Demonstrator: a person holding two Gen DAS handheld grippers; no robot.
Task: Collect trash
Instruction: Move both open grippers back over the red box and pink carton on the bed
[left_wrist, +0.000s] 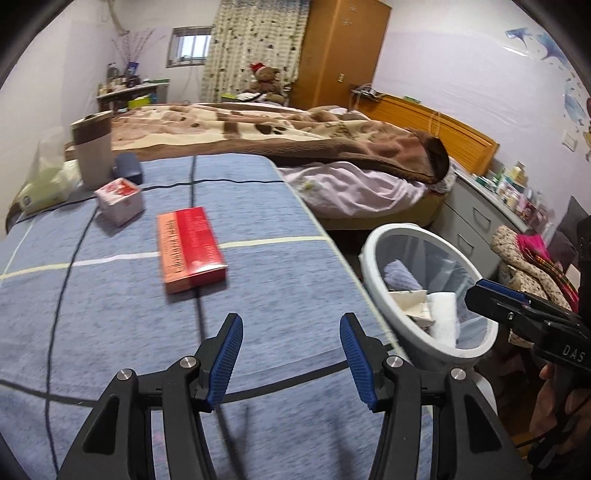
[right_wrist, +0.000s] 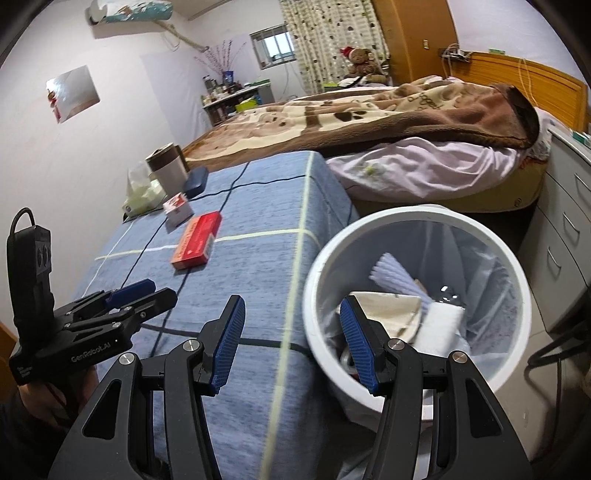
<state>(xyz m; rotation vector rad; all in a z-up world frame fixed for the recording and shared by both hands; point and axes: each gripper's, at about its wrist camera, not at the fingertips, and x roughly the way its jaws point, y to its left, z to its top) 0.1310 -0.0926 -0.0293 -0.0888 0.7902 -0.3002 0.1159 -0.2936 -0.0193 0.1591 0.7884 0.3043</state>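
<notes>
A red-orange flat box (left_wrist: 190, 249) lies on the blue-cloth table (left_wrist: 110, 302), also in the right wrist view (right_wrist: 197, 240). A small white-and-red box (left_wrist: 119, 199) sits behind it, also in the right wrist view (right_wrist: 178, 209). A white bin (right_wrist: 417, 295) with a clear liner holds paper and packaging beside the table's right edge; it also shows in the left wrist view (left_wrist: 428, 291). My left gripper (left_wrist: 291, 328) is open and empty above the near table. My right gripper (right_wrist: 291, 314) is open and empty, over the gap between table edge and bin rim.
A brown-and-white cup (left_wrist: 92, 151), a dark blue case (left_wrist: 128, 168) and a tissue pack (left_wrist: 44, 177) stand at the table's far left. A bed with a brown blanket (left_wrist: 295, 136) lies behind. Grey drawers (left_wrist: 476, 221) stand right of the bin.
</notes>
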